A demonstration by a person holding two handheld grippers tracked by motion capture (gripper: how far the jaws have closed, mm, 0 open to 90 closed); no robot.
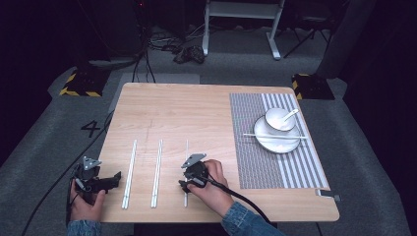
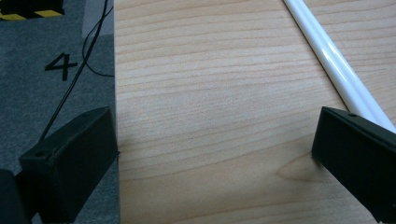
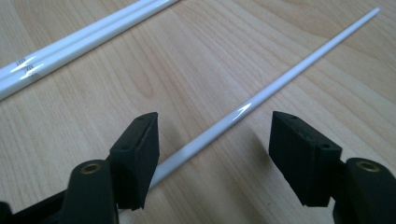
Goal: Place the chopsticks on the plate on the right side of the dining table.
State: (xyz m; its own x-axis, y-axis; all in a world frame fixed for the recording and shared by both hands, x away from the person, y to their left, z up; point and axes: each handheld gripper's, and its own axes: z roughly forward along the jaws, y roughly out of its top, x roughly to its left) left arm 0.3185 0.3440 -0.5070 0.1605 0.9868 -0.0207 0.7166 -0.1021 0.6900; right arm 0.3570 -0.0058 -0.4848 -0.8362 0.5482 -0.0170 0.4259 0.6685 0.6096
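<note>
We see a single white chopstick [image 3: 261,95] lying flat on the wooden table [image 1: 196,113], running away from the person's edge, with a gap of bare wood between it and the placemat. In the right gripper view it passes between the two black jaws, close to one of them and apart from the other, and no pad presses on it. The right gripper [image 3: 212,147] hangs low over the near end of that chopstick with its jaws standing well apart and nothing held.

In the high view a pair of white chopsticks [image 1: 157,172] lies parallel to the single one on its left, and a second pair [image 1: 129,173] lies farther left again. The left gripper [image 2: 215,149] rests at the table's left front corner, just beside that second pair; its jaws are wide apart over bare wood, with nothing between them.

Well apart, on the right of the table, a grey striped placemat [image 1: 255,162] carries a white plate [image 1: 275,143]. A bowl [image 1: 278,120] with a spoon [image 1: 289,115] stands on the plate, and another chopstick [image 1: 275,136] lies across it.
</note>
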